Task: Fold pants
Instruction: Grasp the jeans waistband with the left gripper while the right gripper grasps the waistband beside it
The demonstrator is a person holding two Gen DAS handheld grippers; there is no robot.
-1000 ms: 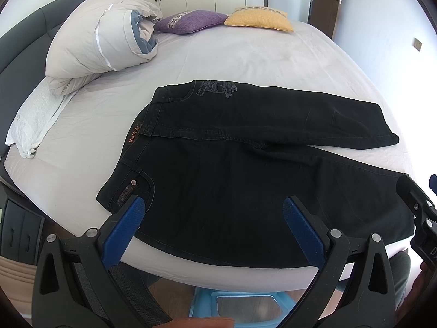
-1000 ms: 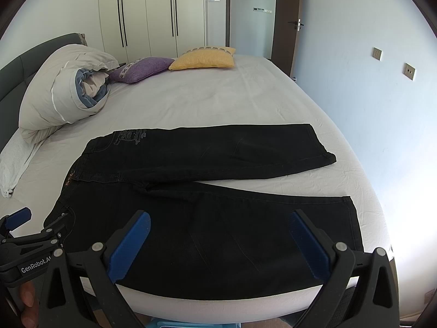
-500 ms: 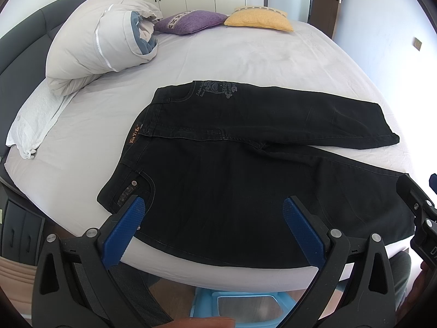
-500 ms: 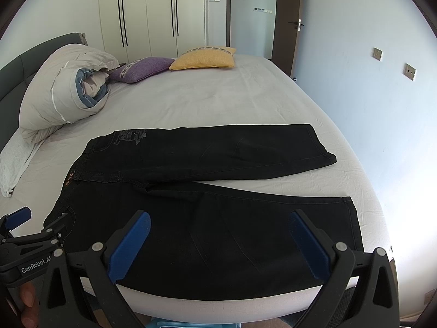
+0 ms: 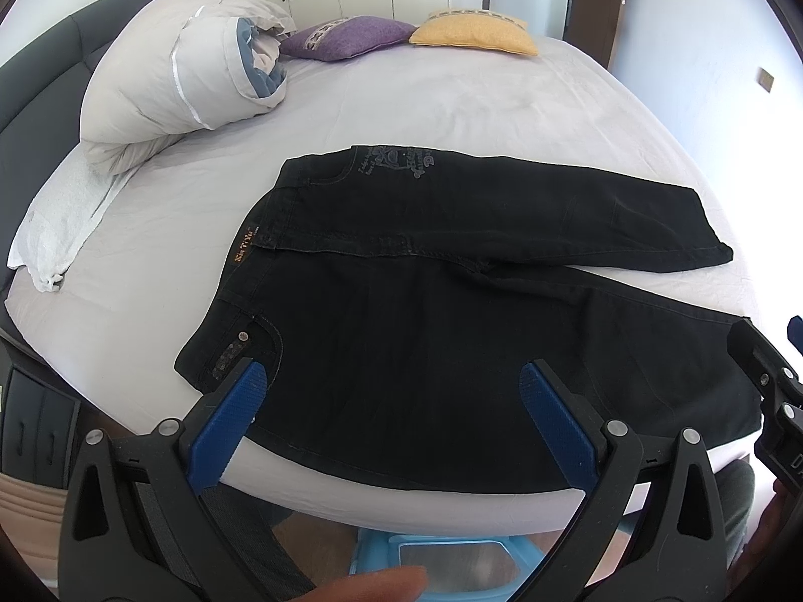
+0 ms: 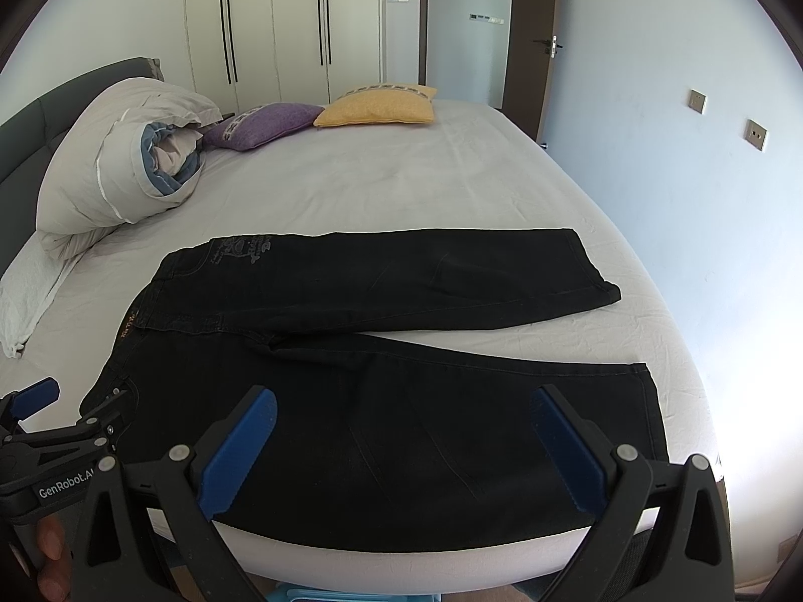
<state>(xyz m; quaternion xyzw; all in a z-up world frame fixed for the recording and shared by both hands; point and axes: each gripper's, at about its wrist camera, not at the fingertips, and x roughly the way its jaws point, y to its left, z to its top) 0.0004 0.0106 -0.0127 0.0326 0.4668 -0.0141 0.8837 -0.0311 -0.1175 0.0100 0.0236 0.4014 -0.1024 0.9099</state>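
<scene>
A: Left wrist view, item one?
B: Black jeans (image 5: 451, 331), spread flat on the near part of a bed (image 5: 451, 100) with a pale sheet. Waistband to the left, legs running right; the far leg lies apart from the near one, with a wedge of sheet between them. Grey print on the far hip, orange label at the waistband.

A: Left gripper (image 5: 391, 391)?
B: Jaws spread wide, blue pads (image 5: 226, 426) either side of the near hip and thigh, above the cloth, holding nothing. Whether the pads touch the fabric cannot be told.

A: Other entries in this view?
B: Rolled duvet (image 5: 185, 80) at far left, a white towel (image 5: 55, 220) just beside it, a purple cushion (image 5: 351, 37) and a yellow cushion (image 5: 472, 32) at the far end. Part of the right gripper shows at the right edge. A fingertip (image 5: 386, 584) at the bottom edge, over a light blue stool (image 5: 401, 552).

A: Right wrist view?
B: Same jeans (image 6: 381, 401); the near leg reaches the bed's front edge, hem toward the right.

A: Right gripper (image 6: 401, 441)?
B: Jaws wide apart too, empty, over the near leg. The left gripper's black frame sits at lower left, a hand (image 6: 50, 552) around it.

A: Background?
B: White wardrobe (image 6: 281, 25), dark door (image 6: 532, 35), two wall switches (image 6: 725, 118).
</scene>
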